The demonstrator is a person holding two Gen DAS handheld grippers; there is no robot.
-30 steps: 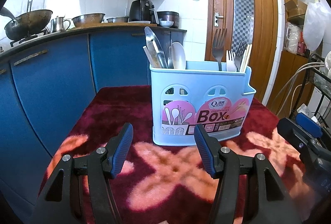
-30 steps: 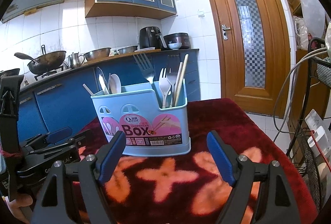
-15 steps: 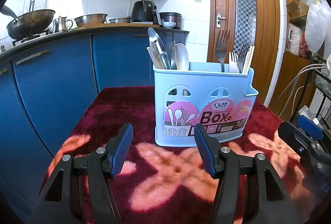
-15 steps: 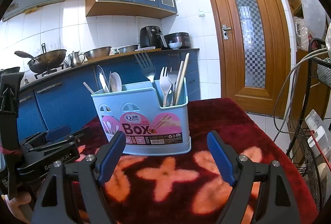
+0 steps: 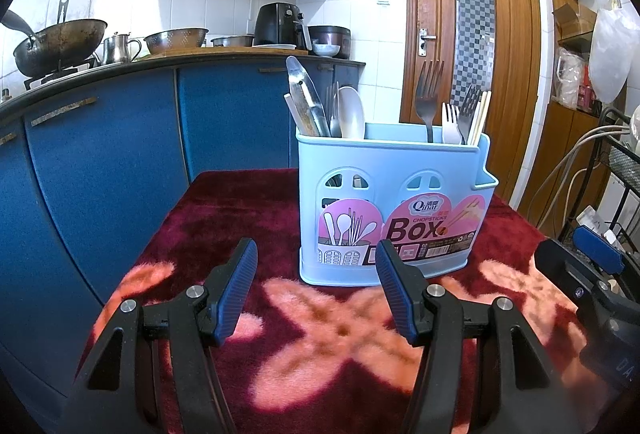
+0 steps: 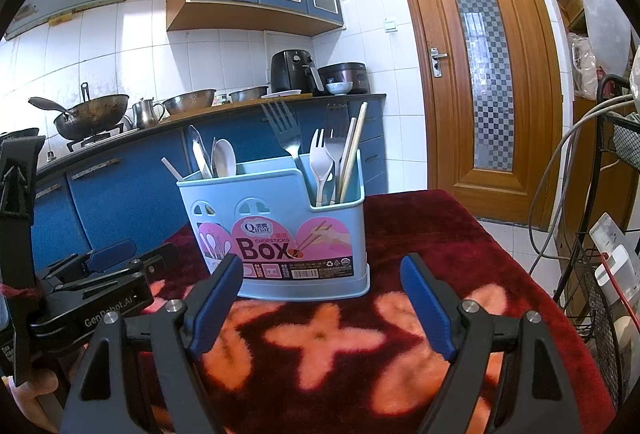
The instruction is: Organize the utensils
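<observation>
A light blue utensil box [image 5: 394, 201] with a pink "Box" label stands upright on the red patterned cloth [image 5: 248, 209]. Its left compartment holds a knife [image 5: 306, 97] and a white spoon [image 5: 352, 109]. Its right compartment holds forks [image 5: 428, 97] and chopsticks [image 5: 480, 113]. My left gripper [image 5: 316, 250] is open just in front of the box, with nothing between its fingers. My right gripper [image 6: 322, 264] is open wider, also short of the box [image 6: 280, 230], and holds nothing. Each gripper shows at the edge of the other's view.
Blue kitchen cabinets [image 5: 100, 161] curve round the table's left and far side. Their counter carries a wok [image 5: 60, 41], a colander and an air fryer. A wooden door [image 6: 480, 73] is behind. A black wire rack [image 6: 592, 274] with cables stands at the right.
</observation>
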